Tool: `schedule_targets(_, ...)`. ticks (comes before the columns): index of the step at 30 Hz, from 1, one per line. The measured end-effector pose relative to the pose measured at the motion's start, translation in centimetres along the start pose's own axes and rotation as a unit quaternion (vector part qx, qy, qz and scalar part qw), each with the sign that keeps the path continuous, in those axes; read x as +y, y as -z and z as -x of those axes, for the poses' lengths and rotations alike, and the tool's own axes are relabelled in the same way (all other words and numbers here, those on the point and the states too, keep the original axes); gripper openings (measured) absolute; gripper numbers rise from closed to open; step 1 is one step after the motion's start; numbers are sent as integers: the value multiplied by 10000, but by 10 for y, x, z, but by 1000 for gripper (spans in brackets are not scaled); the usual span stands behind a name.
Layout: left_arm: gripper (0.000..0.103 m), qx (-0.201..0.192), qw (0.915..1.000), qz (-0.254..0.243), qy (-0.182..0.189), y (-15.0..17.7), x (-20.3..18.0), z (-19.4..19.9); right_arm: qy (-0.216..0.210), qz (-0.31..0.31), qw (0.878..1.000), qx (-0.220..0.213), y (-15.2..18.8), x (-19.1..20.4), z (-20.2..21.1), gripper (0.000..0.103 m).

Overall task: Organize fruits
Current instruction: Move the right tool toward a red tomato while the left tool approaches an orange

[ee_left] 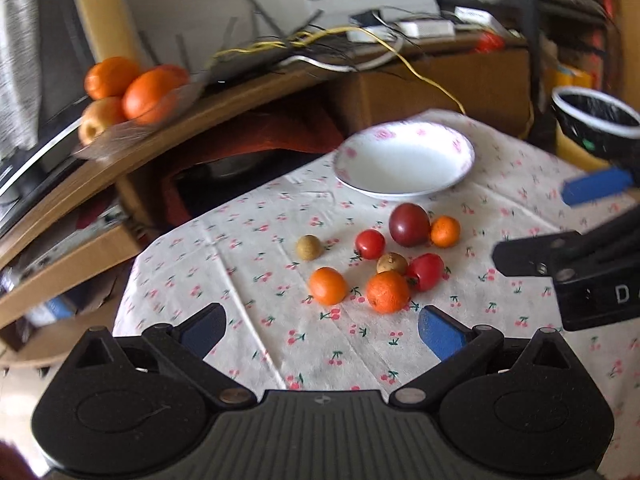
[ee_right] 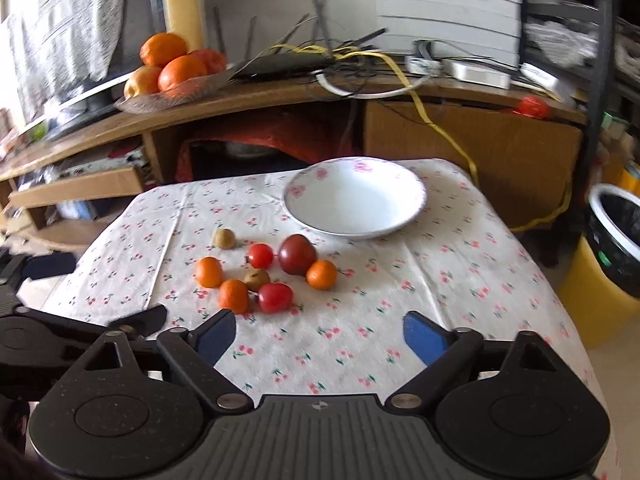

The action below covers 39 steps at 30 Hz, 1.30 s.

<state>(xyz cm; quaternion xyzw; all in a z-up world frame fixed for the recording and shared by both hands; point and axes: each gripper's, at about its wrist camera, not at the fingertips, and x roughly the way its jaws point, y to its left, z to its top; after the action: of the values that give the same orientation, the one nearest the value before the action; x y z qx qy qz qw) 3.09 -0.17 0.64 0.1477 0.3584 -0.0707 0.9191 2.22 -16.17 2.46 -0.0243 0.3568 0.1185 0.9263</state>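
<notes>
White porcelain, pink flowers on the rim: the bowl (ee_right: 356, 200) is sitting at the far side of the cherry-print tablecloth (ee_right: 440, 280), with nothing in it. We are holding both tools over the near edge of the cloth. The left gripper (ee_left: 322, 330) is showing its blue pads (ee_left: 438, 332) spread wide apart, gripping nothing. The right gripper (ee_right: 320, 336) is likewise standing open, with nothing between its pads.

The fruits are lying loose on the cloth, in front of the bowl. A dark red tomato (ee_right: 297, 255) is sitting nearest the bowl, with a small orange (ee_right: 321, 275) touching it on the right and a small red tomato (ee_right: 260, 255) just beside it on the left. Closer to us, a second red tomato (ee_right: 275, 298), a brown fruit (ee_right: 257, 279) and two more oranges (ee_right: 233, 296) (ee_right: 209, 272) are clustering together. Another brown fruit (ee_right: 223, 238) is lying apart at the left.

Behind, a glass dish of oranges (ee_right: 176, 68) is resting on a wooden shelf (ee_right: 260, 96)
</notes>
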Motion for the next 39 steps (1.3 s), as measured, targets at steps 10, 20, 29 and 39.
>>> schedule_targets(10,103,291,9972,103,684,-3,7,-38,-546,304,9968,496,-14,-4,-53,66)
schedule_targets(20,103,236,9968,83,763,-13,11,-43,-512,383,9962,587,-17,-10,-56,65)
schedule_targets(29,102,482,9954,168,816,-13,17,-61,-595,446,9946,722,-23,-14,-72,65)
schedule_targets(39,101,587,9945,106,857,-16,14,-65,-601,417,9939,823,-24,-14,-80,62)
